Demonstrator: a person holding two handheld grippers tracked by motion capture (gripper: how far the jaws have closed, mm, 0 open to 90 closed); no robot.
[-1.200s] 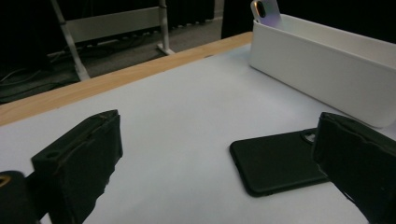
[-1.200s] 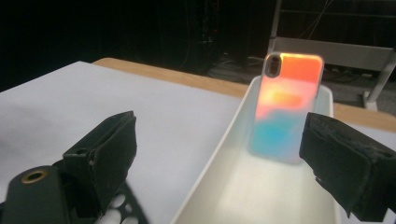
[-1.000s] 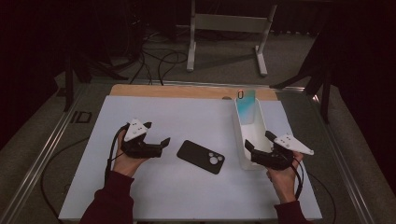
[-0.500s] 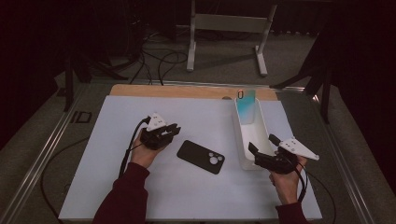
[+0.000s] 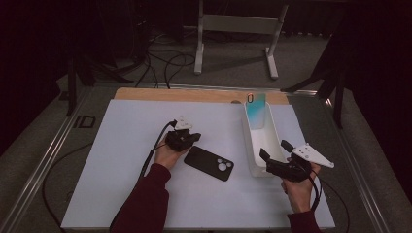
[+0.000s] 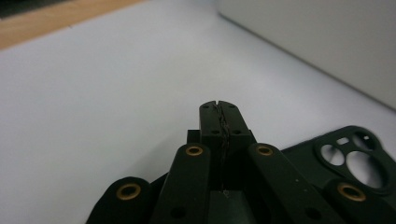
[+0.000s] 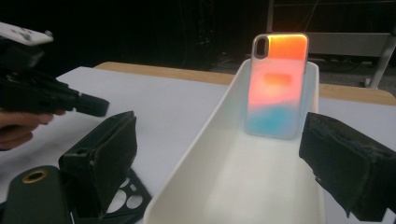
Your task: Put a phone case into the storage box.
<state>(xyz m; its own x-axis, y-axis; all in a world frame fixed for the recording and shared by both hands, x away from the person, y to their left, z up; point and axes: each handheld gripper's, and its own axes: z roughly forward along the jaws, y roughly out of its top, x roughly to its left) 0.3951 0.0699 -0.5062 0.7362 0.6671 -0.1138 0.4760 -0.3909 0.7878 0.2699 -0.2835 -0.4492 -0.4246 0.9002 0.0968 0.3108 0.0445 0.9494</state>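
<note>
A black phone case point(image 5: 209, 163) lies flat on the white mat, camera holes up, also seen in the left gripper view point(image 6: 359, 158). My left gripper point(image 5: 193, 138) hovers just over its left end; its jaws have just been closing and now stand shut point(image 6: 218, 109) with nothing between them. A white tray point(image 5: 262, 145) runs away from me on the right. A colourful phone case point(image 5: 256, 109) leans upright at its far end point(image 7: 278, 84). My right gripper point(image 5: 275, 150) is open, its jaws straddling the tray's near end point(image 7: 229, 154).
A white mat point(image 5: 121, 160) covers the table, with a wooden strip point(image 5: 194, 94) along its far edge. Cables trail from both grippers. Beyond the table stand a metal frame point(image 5: 233, 29) and loose floor cables.
My left gripper has moved right and down to the black case's end, and its jaws have gone from wide open to shut. The right gripper has barely shifted.
</note>
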